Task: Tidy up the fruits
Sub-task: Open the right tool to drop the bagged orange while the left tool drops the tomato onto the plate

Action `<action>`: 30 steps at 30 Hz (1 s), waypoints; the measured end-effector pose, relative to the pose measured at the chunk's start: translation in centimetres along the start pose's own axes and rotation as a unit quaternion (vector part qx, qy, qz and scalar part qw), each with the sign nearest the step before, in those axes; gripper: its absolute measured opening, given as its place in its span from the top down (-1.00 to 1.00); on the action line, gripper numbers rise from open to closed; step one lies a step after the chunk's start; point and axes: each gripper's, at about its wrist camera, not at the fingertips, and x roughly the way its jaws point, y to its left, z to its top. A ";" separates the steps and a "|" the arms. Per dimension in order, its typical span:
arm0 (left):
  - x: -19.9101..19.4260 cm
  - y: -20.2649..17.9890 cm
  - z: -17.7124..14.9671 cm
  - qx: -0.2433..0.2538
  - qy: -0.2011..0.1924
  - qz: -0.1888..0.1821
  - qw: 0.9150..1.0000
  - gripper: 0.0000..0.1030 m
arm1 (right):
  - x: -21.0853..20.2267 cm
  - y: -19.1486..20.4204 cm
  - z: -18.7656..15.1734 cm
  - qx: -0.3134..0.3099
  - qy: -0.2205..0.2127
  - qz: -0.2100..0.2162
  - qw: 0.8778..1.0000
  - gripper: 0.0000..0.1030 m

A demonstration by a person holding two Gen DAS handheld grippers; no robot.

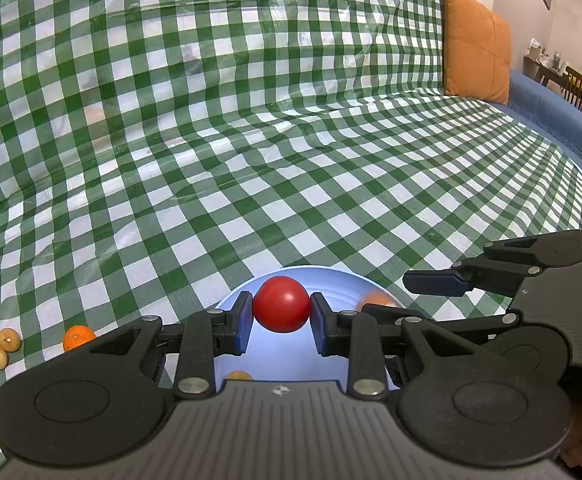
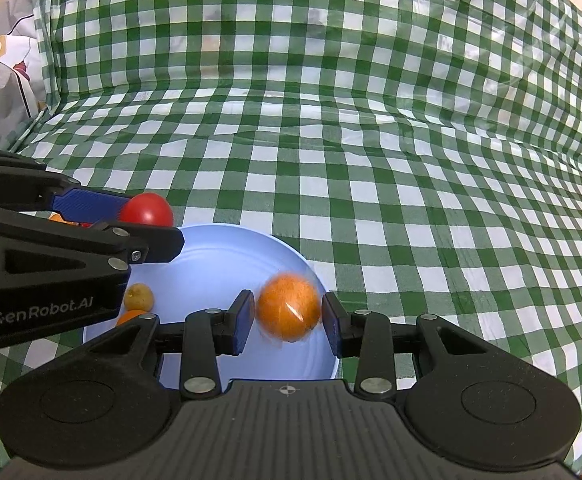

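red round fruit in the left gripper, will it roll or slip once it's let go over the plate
The glossy red round fruit would probably roll: it is near-spherical, and the pale blue plate below looks shallow. Its shiny skin may be slippery, since the left gripper fingers pinch only its sides. It shows no denting, so it is likely firm.

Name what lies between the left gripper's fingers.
A red tomato, clamped by the left gripper over the blue plate, shown plainly in the left wrist view.
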 end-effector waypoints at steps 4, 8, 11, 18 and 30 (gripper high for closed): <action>-0.1 0.0 0.0 -0.002 -0.001 -0.001 1.000 0.35 | 0.0 0.0 0.0 0.000 -0.001 0.001 1.000 0.25; -0.2 0.0 0.1 -0.007 -0.004 -0.006 1.000 0.34 | -0.2 0.2 0.0 -0.002 -0.002 0.000 1.000 0.25; -0.3 0.0 0.2 -0.007 -0.006 -0.007 1.000 0.33 | -0.2 0.3 0.0 -0.004 -0.003 -0.001 1.000 0.23; -0.4 0.1 0.2 -0.013 -0.009 -0.003 1.000 0.33 | -0.2 0.3 0.0 -0.009 -0.001 -0.007 1.000 0.13; -0.4 0.2 0.2 -0.014 -0.009 0.000 1.000 0.33 | 0.0 0.0 0.0 -0.011 0.000 -0.016 1.000 0.10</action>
